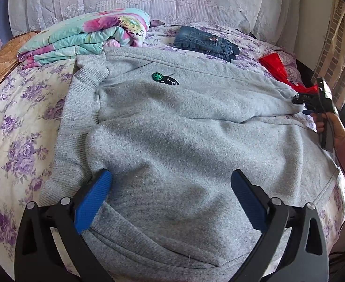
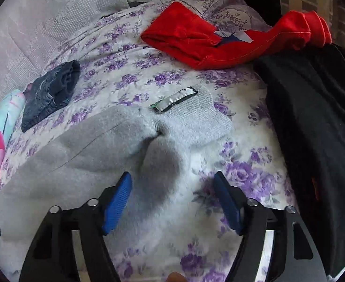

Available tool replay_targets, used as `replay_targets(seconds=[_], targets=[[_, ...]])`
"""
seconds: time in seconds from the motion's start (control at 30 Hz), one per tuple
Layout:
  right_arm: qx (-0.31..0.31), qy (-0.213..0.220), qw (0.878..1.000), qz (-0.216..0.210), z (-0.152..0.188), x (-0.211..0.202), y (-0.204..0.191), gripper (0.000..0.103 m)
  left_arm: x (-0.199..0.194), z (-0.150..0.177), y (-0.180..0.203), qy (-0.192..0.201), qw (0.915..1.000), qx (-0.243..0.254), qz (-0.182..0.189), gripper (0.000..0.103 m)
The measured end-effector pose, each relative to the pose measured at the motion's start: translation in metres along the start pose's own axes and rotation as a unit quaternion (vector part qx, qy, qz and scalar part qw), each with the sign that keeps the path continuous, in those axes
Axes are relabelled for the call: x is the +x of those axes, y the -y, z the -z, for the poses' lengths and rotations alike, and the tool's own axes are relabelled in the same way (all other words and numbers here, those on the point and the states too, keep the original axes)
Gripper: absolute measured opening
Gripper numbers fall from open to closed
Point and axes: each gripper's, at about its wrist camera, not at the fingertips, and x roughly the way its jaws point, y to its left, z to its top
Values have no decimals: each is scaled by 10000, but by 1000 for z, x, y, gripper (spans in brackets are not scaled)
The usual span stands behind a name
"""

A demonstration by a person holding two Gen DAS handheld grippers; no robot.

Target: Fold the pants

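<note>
Grey fleece pants (image 1: 172, 122) lie spread across the flowered bed, with a small green logo (image 1: 164, 78) on top and a ribbed band (image 1: 78, 108) along the left side. My left gripper (image 1: 171, 176) hovers open over the near part of the cloth, its blue pads wide apart and gripping nothing. In the right wrist view, my right gripper (image 2: 172, 177) is open above a bunched grey edge (image 2: 158, 164) of the pants. A ribbed end with a sewn label (image 2: 174, 99) lies just beyond. The right gripper (image 1: 300, 101) also shows in the left wrist view, held by a hand (image 1: 325, 122).
Folded jeans (image 1: 205, 42) and a folded flowered quilt (image 1: 83, 35) lie at the back of the bed. A red garment (image 2: 207, 44) sits past the pants' right end, with a black garment (image 2: 313, 117) on the far right. The purple-flowered sheet (image 2: 243, 176) shows between them.
</note>
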Motion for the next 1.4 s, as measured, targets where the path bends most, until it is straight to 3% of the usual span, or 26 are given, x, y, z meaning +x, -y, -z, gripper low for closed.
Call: replay_targets(seconds=[0.13, 0.3, 0.37, 0.4, 0.47, 0.5, 0.6, 0.67, 0.77, 0.83, 0.9, 0.97, 1.07, 1.1, 1.13, 1.17, 1.2, 1.23, 1.3, 1.33, 1.4], targets=[[-516, 342, 9963, -600, 25, -64, -38, 98, 0, 0, 0, -8, 10000, 21, -33, 99], [-1911, 512, 9622, -1870, 105, -124, -109, 100, 1, 0, 1, -29, 9999, 53, -82, 99], [-2433, 543, 9505, -1853, 147, -124, -129, 100, 2, 1, 3, -55, 9998, 97, -146, 99], [-2821, 340, 9424, -1767, 165, -118, -138, 100, 3, 1, 5, -82, 9997, 132, -203, 99], [-3742, -437, 9087, -1798, 200, -96, -159, 100, 5, 1, 8, -147, 9992, 204, -303, 99], [-3999, -455, 9023, -1548, 209, -93, -165, 100, 7, 1, 10, -198, 9987, 272, -378, 99], [-3998, -461, 9046, -1406, 202, -102, -174, 100, 7, 3, 13, -325, 9971, 444, -526, 99], [-3750, -353, 9086, -1807, 191, -115, -178, 100, -7, 4, 11, -258, 9978, 458, -407, 99], [-4090, -39, 8886, -2075, 181, -137, -209, 98, -35, 13, -1, -62, 9995, 316, -15, 99], [-4502, 172, 8644, -2234, 174, -147, -248, 81, -54, 22, -13, 99, 9998, 150, 92, 99], [-4786, 122, 8418, -2494, 165, -147, -285, 43, -69, 30, -27, 275, 9996, 10, -21, 99], [-5034, -160, 8142, -2888, 158, -137, -332, 26, -81, 33, -41, 487, 9987, -133, 76, 98], [-5458, -575, 7720, -3207, 160, -107, -401, 22, -94, 32, -54, 851, 9944, -283, 554, 98], [-5722, -584, 7567, -3109, 166, -91, -424, 20, -94, 30, -54, 933, 9924, -278, 750, 98], [-5897, -524, 7497, -2957, 169, -79, -440, 18, -90, 26, -53, 946, 9904, -254, 975, 98], [-6058, -485, 7463, -2713, 172, -57, -460, 18, -83, 24, -51, 898, 9891, -214, 1146, 98], [-5913, -659, 7607, -2593, 166, -32, -474, 15, -69, 22, -48, 732, 9884, -120, 1324, 98], [-5492, -1060, 7828, -2726, 153, -4, -487, 13, -52, 20, -46, 462, 9908, -71, 1273, 98], [-5196, -1204, 7870, -3102, 142, 11, -491, 10, -26, 19, -46, -93, 9946, -109, 1031, 98], [-5235, -1168, 7848, -3104, 143, 10, -491, 10, -29, 17, -45, -4, 9942, -81, 1070, 98], [-5069, -1120, 7983, -3053, 144, -1, -482, 11, -29, 19, -45, -3, 9938, -54, 1114, 98]])
